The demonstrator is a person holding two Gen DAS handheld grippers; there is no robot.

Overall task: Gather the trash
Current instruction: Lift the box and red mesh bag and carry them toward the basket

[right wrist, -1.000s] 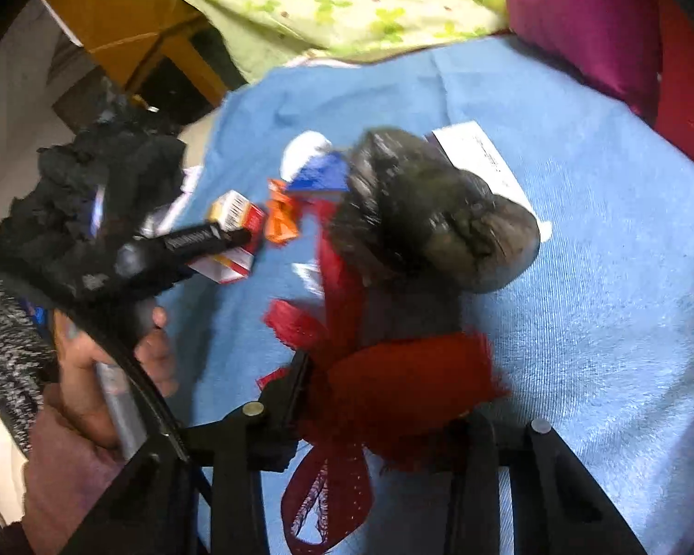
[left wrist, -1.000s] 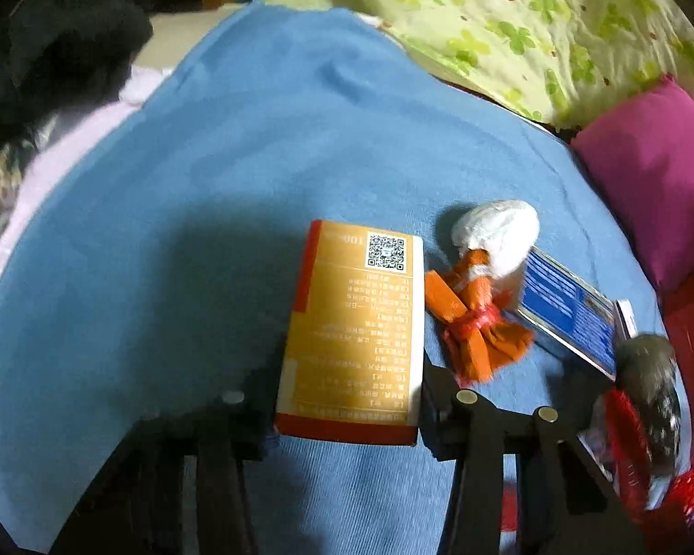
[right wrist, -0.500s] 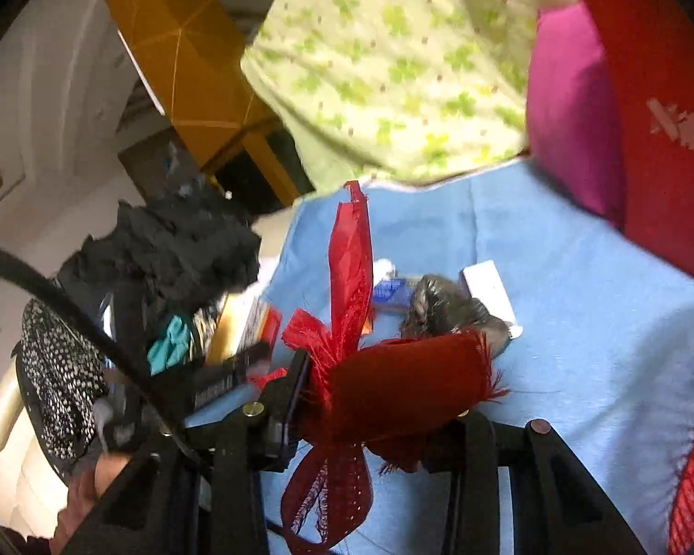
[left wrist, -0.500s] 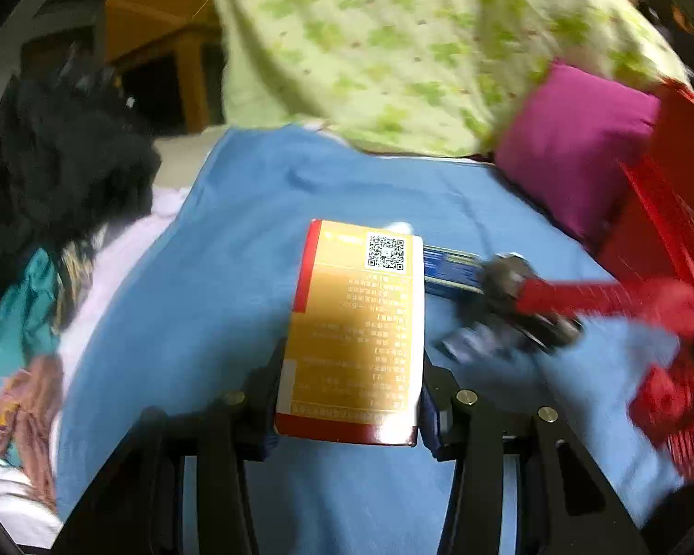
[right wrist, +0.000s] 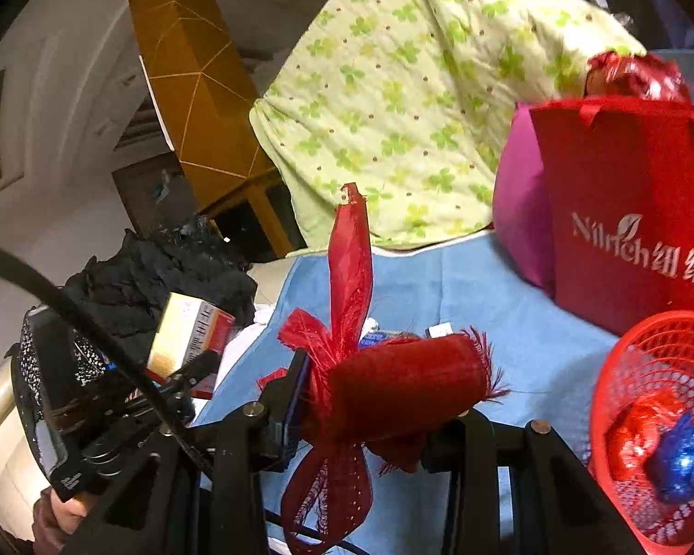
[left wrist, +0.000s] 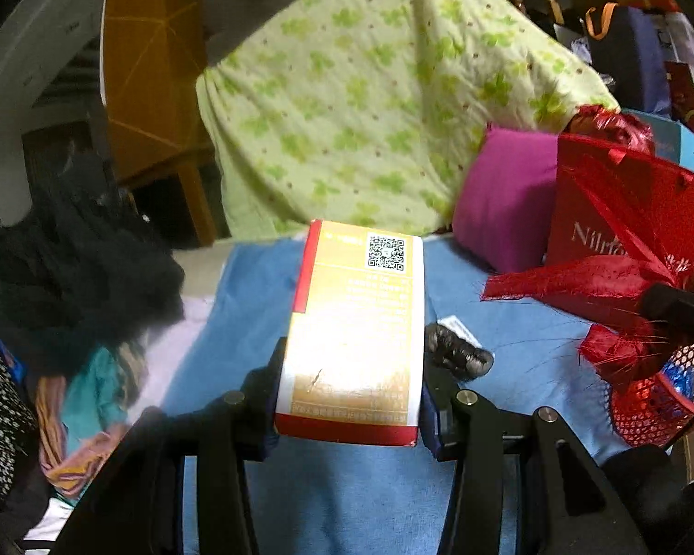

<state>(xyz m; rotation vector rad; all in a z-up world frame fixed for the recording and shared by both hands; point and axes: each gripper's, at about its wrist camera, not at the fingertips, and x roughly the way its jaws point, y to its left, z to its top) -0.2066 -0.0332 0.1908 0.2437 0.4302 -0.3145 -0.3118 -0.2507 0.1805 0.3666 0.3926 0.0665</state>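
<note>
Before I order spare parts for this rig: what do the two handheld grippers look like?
Both are matte black. The left gripper and the right gripper each have two flat bar arms with round silver bolts, and dark blue pads line the jaws. In the right wrist view a black cable arcs across the left gripper's body, which bears small white lettering.

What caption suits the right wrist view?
Right tool clamps a red mesh bow beside a red basket.

There was one orange box point(left wrist: 354, 323), one red mesh pouch point(right wrist: 407, 388), one red basket point(right wrist: 624, 370), one red bag point(right wrist: 624, 212), one magenta cushion point(left wrist: 504, 199).
</note>
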